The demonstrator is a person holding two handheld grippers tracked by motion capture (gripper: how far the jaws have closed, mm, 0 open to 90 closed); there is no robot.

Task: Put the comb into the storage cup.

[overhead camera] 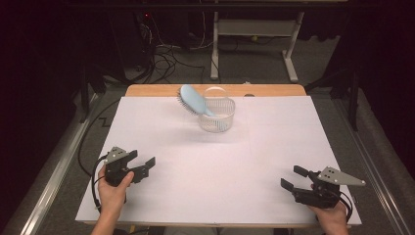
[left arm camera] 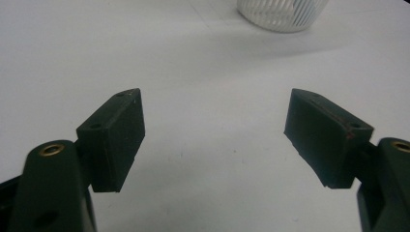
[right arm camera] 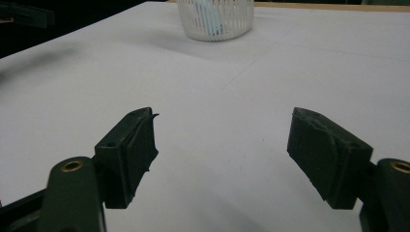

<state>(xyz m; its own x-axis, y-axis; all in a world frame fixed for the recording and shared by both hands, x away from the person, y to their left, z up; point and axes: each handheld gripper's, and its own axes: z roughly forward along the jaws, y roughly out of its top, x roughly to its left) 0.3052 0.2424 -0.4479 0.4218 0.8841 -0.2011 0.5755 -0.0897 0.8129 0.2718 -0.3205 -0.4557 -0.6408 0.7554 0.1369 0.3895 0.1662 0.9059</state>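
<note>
Nearest to us, at the front edge of the white-covered table (overhead camera: 195, 176), our two hands each hold a black two-jaw tool. Our left gripper (overhead camera: 145, 168) sits at the near left with its jaws spread apart and nothing between them; our right gripper (overhead camera: 292, 178) sits at the near right, jaws likewise wide and empty. Both point inward and toward the far side, and both rest low over bare white sheet, well apart from each other.

At the far middle of the table, close to the wooden edge (overhead camera: 274, 90) that shows beyond the sheet, stands a small white slatted basket (overhead camera: 222, 120), upright. A light blue hairbrush (overhead camera: 193, 100) stands in it handle down, leaning to the left, its bristled head rising clear above the rim and hanging out over the table. In the right gripper view we see the blue handle (right arm camera: 211, 19) through the basket's ribs (right arm camera: 237, 21). In the left gripper view the basket's lower wall (left arm camera: 280, 14) shows at the top, well beyond the open jaws. Whether anything else lies inside we cannot tell.
</note>
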